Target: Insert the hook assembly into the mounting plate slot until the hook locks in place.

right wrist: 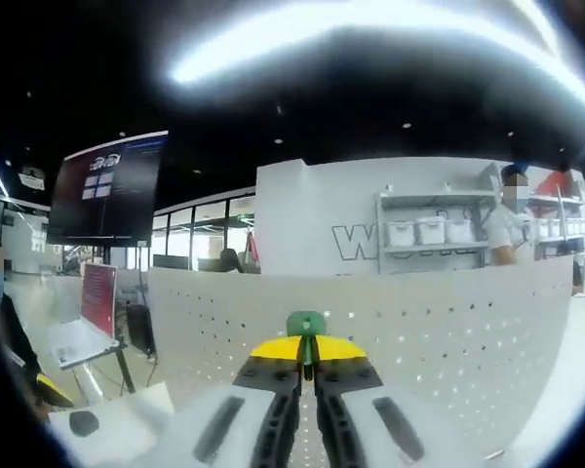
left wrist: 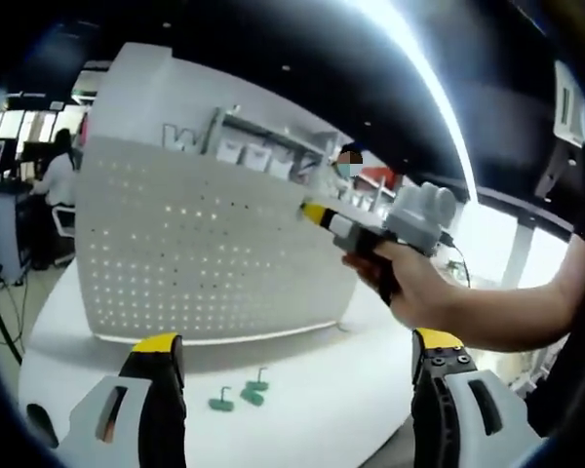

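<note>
A tall white perforated mounting plate (left wrist: 210,258) is standing upright along the far edge of the white table (left wrist: 312,390), its face dotted with rows of small holes. The right gripper (right wrist: 306,363) is pinching a small green plastic hook (right wrist: 306,325) between nearly closed jaws, right up against the plate. The left gripper (left wrist: 297,353) is hanging wide apart, gripping nothing, above two spare green hooks (left wrist: 242,394) lying near the table's front edge.

Glaring ceiling light strips (right wrist: 370,49) blow out overhead; edges bend with fisheye distortion, everything slightly soft.
</note>
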